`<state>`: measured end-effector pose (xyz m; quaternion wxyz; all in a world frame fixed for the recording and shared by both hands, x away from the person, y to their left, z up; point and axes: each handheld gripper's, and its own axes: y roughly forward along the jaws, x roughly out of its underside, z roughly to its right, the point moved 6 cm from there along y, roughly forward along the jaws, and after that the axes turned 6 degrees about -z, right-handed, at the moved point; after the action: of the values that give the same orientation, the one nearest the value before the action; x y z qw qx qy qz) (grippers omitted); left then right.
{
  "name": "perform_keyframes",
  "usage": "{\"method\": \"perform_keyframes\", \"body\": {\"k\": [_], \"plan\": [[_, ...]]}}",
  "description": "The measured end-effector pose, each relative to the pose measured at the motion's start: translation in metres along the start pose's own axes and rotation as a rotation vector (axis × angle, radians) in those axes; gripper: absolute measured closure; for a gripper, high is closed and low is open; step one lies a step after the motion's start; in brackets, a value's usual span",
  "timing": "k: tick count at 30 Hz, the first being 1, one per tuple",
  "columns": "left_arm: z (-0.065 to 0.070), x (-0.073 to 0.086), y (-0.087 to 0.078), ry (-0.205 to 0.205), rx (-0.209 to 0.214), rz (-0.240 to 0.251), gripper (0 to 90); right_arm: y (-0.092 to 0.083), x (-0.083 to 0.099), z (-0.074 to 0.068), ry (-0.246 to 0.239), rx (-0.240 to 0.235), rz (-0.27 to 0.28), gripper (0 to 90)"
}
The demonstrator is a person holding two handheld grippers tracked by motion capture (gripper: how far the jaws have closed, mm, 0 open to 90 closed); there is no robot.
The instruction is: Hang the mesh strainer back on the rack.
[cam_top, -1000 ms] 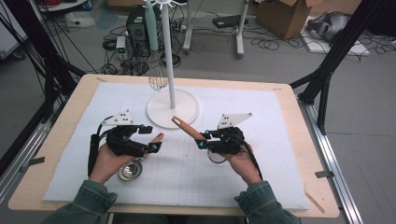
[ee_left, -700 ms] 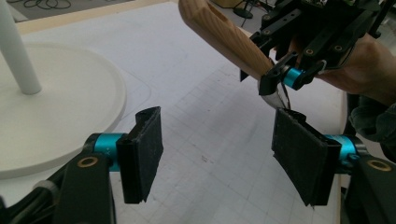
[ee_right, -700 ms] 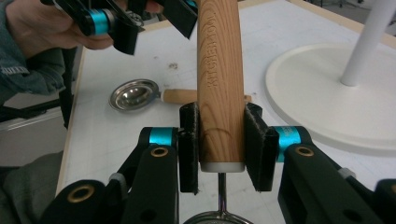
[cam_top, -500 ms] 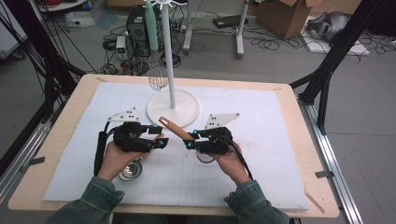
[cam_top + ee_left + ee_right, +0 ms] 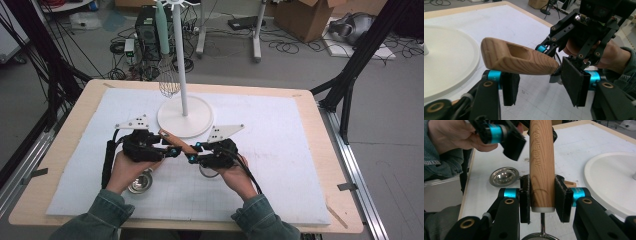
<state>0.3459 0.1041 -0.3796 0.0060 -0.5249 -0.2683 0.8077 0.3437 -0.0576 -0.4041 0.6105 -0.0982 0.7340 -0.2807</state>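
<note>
A wooden handle (image 5: 541, 165) stamped with letters is clamped between the pads of my right gripper (image 5: 541, 195), which is shut on it. A metal stem (image 5: 541, 220) runs from the handle's white collar to a round metal head at the bottom edge. In the high view the handle (image 5: 175, 141) points left and away from my right gripper (image 5: 193, 151). Its free end, with a slot (image 5: 517, 53), lies between the spread jaws of my left gripper (image 5: 541, 85), which is open. The left gripper (image 5: 167, 146) stands just left of the right one.
A white stand with a round base (image 5: 200, 122) and pole (image 5: 181, 60) rises just behind the grippers; a whisk (image 5: 169, 82) hangs from it. A small metal dish (image 5: 140, 181) lies under the left hand. The white mat (image 5: 280, 150) covers the wooden table.
Both hands have come together toward the table's middle. The left gripper has closed in on the handle's free end, which now sits between its open jaws.
</note>
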Motion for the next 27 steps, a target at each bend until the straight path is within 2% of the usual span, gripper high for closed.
{"method": "perform_keyframes", "body": {"k": [10,18,19,24,27], "plan": [[0.001,0.000,-0.001,-0.005,0.015,0.005,58.3,0.007,-0.001,-0.006,-0.012,-0.017,-0.009,70.1],[0.007,-0.001,-0.003,0.012,0.072,0.018,70.0,0.014,0.000,-0.012,-0.037,-0.031,-0.045,70.4],[0.007,-0.001,-0.003,0.022,0.069,0.011,71.7,0.015,0.001,-0.013,-0.039,-0.032,-0.051,70.4],[0.010,0.000,-0.003,0.039,0.077,-0.005,72.2,0.017,0.002,-0.015,-0.048,-0.047,-0.071,70.4],[0.012,-0.001,-0.002,0.051,0.084,-0.011,72.3,0.016,0.001,-0.015,-0.046,-0.078,-0.083,69.9]]}}
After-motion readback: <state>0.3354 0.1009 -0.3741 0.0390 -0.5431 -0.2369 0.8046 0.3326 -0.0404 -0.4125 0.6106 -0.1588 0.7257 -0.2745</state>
